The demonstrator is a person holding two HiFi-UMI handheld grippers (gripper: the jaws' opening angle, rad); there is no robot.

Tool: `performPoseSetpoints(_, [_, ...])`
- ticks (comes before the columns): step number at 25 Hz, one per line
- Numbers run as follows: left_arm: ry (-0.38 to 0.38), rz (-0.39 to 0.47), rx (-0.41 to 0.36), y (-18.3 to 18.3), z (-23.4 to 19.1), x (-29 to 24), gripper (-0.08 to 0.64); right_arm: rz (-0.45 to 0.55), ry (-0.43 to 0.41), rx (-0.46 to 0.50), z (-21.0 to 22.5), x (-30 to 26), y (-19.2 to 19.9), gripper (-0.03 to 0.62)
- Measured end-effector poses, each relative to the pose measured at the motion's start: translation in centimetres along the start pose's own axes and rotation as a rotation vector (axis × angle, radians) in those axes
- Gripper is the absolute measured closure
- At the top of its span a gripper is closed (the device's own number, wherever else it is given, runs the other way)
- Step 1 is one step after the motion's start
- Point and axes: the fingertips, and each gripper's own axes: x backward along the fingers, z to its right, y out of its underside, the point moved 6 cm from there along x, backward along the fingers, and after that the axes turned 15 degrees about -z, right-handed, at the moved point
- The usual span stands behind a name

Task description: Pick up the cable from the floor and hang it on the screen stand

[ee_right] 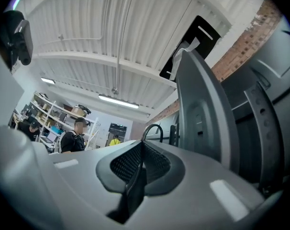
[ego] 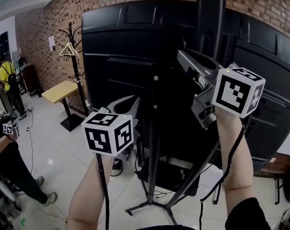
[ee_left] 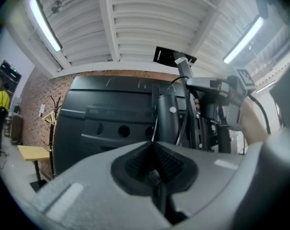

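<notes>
Cable (ee_right: 153, 125) arcs out of the right gripper (ee_right: 141, 145), whose jaws clench it. The left gripper (ee_left: 152, 147) pinches a thin run that climbs toward the screen stand (ego: 154, 143) at 12 o'clock. Bare floor (ego: 54, 162) opens at 8 o'clock. There is one coat rack (ego: 73, 56) and one wooden table (ego: 61, 91). A person in yellow (ego: 6, 78) stands at 9 o'clock, and a second person (ego: 6, 166) is cut by the edge. In the head view the cable cannot be told from the grippers' own leads.
</notes>
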Motion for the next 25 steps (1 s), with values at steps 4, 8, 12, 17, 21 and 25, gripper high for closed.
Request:
performPoseSetpoints(4, [0.023, -0.01, -0.002, 0.3, 1.1, -0.7, 0.555, 0.002, -0.026, -0.014, 0.2, 1.8, 0.2, 0.58])
performPoseSetpoints(8, [0.033, 0.007, 0.006, -0.1, 1.4, -0.9, 0.555, 0.0, 0.007, -0.008, 0.3, 3.2, 0.4, 0.578])
performPoseSetpoints(12, [0.029, 0.021, 0.007, -0.8, 0.1, -0.1, 0.555, 0.008, -0.036, -0.089, -0.2, 3.0, 1.0, 0.578])
performPoseSetpoints(17, [0.04, 0.013, -0.002, -1.2, -0.3, 0.4, 0.555, 0.004, -0.008, -0.112, -0.3, 3.4, 1.3, 0.578])
performPoseSetpoints(21, [0.046, 0.018, -0.011, -0.9, 0.2, 1.0, 0.555, -0.029, -0.038, -0.116, -0.1, 4.1, 1.4, 0.577])
performPoseSetpoints(25, [0.04, 0.025, -0.033, -0.9, 0.9, 1.3, 0.555, -0.057, -0.056, -0.189, 0.2, 4.8, 2.2, 0.577])
